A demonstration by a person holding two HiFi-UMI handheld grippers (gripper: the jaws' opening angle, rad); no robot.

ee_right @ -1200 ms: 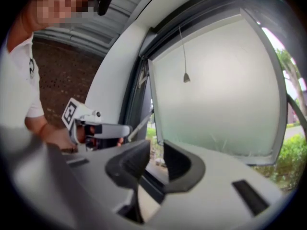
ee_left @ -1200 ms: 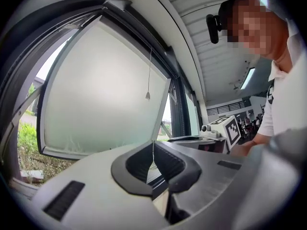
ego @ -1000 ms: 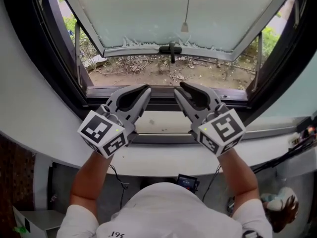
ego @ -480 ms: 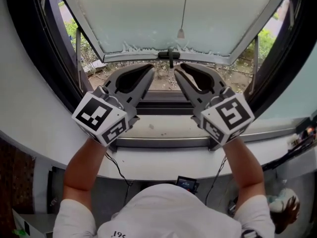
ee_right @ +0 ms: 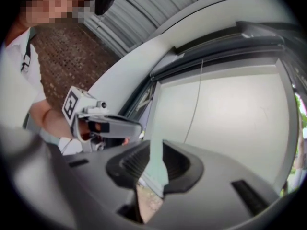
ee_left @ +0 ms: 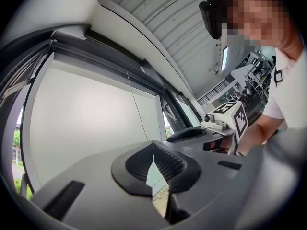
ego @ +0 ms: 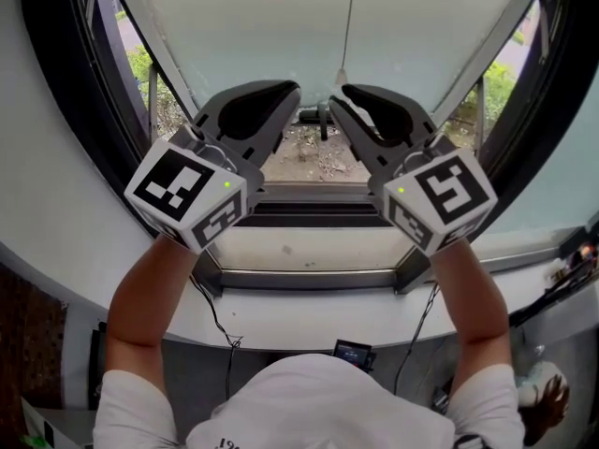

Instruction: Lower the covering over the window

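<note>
A white blind (ego: 281, 21) covers the upper part of the window, and its thin pull cord (ego: 351, 12) ends in a small knob (ego: 343, 77) just above the black window handle (ego: 323, 116). My left gripper (ego: 291, 92) is raised before the blind's lower edge, left of the knob, jaws shut and empty. My right gripper (ego: 339, 97) hangs level with it, just below the knob, jaws a little apart with nothing between them. In the left gripper view the closed tips (ee_left: 153, 147) point at the blind (ee_left: 86, 123) and cord (ee_left: 136, 104). Through the right gripper's (ee_right: 156, 152) narrow gap the blind (ee_right: 230, 123) shows.
The black window frame (ego: 56, 82) curves round both sides. Below is the pale sill (ego: 309, 251), then cables (ego: 220, 330) and a small device (ego: 354, 352) under it. Outside lie bare ground (ego: 314, 162) and green plants (ego: 140, 64).
Both grippers have risen together from the sill level up to the blind's lower edge and the cord knob, rolling slightly. Neither has taken hold of anything.
</note>
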